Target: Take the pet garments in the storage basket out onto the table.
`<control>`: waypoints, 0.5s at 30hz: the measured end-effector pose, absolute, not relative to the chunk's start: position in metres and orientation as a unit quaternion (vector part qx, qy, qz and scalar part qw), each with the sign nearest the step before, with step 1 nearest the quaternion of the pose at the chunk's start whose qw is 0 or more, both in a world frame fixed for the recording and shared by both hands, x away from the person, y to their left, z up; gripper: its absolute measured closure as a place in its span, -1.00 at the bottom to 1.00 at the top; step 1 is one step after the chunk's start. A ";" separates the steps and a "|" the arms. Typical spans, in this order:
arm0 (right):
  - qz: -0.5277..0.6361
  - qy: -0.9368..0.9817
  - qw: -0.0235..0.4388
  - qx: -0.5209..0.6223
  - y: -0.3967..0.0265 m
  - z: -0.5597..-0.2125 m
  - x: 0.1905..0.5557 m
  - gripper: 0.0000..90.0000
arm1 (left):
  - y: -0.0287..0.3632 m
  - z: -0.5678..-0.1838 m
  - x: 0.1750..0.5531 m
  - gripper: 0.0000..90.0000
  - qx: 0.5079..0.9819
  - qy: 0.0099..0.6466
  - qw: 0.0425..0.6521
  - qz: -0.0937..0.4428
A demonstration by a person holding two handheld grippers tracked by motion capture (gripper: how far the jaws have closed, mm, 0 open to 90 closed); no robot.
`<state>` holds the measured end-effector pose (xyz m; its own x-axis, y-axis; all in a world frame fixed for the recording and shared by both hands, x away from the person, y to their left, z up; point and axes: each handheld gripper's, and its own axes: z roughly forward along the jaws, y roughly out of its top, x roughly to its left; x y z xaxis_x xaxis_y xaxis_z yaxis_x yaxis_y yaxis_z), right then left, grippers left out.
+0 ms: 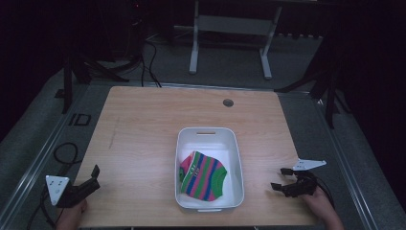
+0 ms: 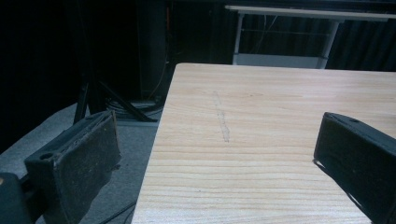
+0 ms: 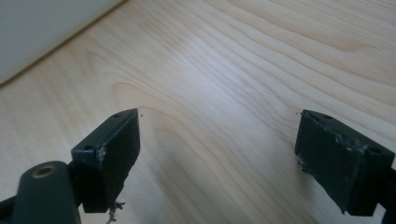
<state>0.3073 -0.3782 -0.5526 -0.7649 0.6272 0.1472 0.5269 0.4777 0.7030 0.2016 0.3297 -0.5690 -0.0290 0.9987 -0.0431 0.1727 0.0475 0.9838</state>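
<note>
A white plastic bin [image 1: 209, 136] stands on the wooden table [image 1: 143, 124], slightly right of centre near the front. Inside it lies a folded cloth with pink, green and blue stripes [image 1: 203, 175]. My left gripper [image 1: 95, 176] rests at the table's front left corner, open, with nothing between its jaws; its own view looks across bare wood [image 2: 261, 121]. My right gripper [image 1: 281, 178] sits on the table near the front right edge, to the right of the bin, open and empty. The bin's white wall [image 3: 42, 32] fills the upper left of the right gripper view.
A small round grommet hole [image 1: 228, 102] sits near the table's far edge. Beyond the table stands a white metal frame [image 1: 230, 28] on the floor. Cables [image 1: 62, 153] lie on the grey floor to the left. Dark tripod legs [image 1: 95, 67] stand at the far left.
</note>
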 end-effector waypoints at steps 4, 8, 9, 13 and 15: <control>0.400 0.862 0.058 0.306 -0.369 -0.544 0.306 -0.69 | 0.330 -0.569 0.202 -0.98 0.524 0.559 0.459 0.449; 0.413 0.865 0.044 0.280 -0.358 -0.532 0.307 -0.69 | 0.330 -0.569 0.201 -0.98 0.525 0.559 0.460 0.448; 0.419 0.864 0.041 0.276 -0.355 -0.529 0.308 -0.68 | 0.330 -0.569 0.201 -0.98 0.524 0.559 0.460 0.448; 0.430 0.865 0.038 0.256 -0.345 -0.515 0.309 -0.68 | 0.330 -0.569 0.202 -0.98 0.525 0.559 0.460 0.448; 0.429 0.868 0.040 0.246 -0.338 -0.509 0.310 -0.68 | 0.330 -0.569 0.202 -0.98 0.526 0.558 0.460 0.448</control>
<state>0.3098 -0.3377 -0.5088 -0.8755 0.4620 0.1416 0.3934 0.5112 0.7641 0.2015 0.3298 -0.5690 -0.0247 0.9988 -0.0423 0.1753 0.0460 0.9834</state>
